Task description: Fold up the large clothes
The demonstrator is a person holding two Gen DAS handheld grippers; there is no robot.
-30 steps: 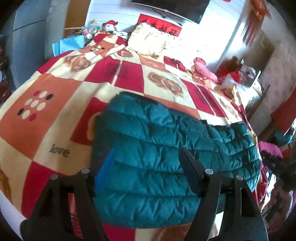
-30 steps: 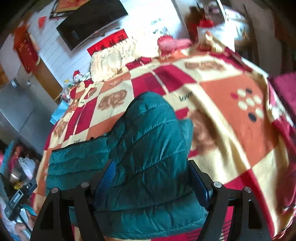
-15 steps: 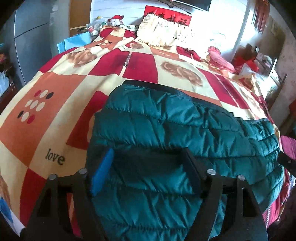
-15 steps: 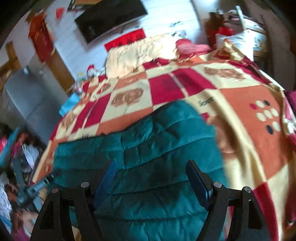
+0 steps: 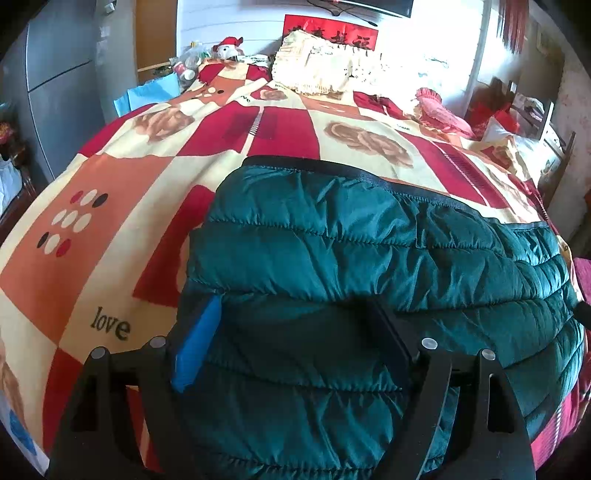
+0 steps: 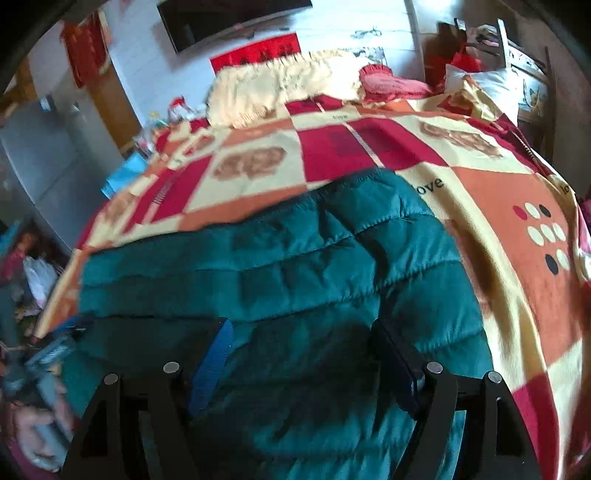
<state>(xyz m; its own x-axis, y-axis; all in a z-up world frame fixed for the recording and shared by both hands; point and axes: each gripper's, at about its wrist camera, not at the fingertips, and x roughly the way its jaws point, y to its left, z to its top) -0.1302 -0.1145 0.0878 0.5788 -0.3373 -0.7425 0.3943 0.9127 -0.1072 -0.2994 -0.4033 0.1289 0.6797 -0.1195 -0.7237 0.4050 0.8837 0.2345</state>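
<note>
A teal quilted puffer jacket (image 5: 369, 240) lies folded on a bed covered by a red, orange and cream checked blanket (image 5: 110, 184). My left gripper (image 5: 291, 302) hovers low over the jacket's near left part. Its jaws stand wide apart, with padding beneath them and nothing pinched. In the right wrist view the same jacket (image 6: 295, 258) fills the lower half on the blanket (image 6: 498, 184). My right gripper (image 6: 301, 325) stands open over the jacket's near right part, its blue-padded fingers (image 6: 212, 365) clear of the fabric.
A cream fringed pillow (image 5: 325, 66) and a pink cushion (image 5: 439, 110) lie at the bed's head under a wall television (image 6: 229, 18). A plush toy (image 5: 229, 44) and a grey cabinet (image 5: 55, 74) are at the far left. Clutter lines the right side.
Both grippers have sunk closer to the jacket, which now fills more of each view. The left jaws have widened a little. The right view has rolled towards level.
</note>
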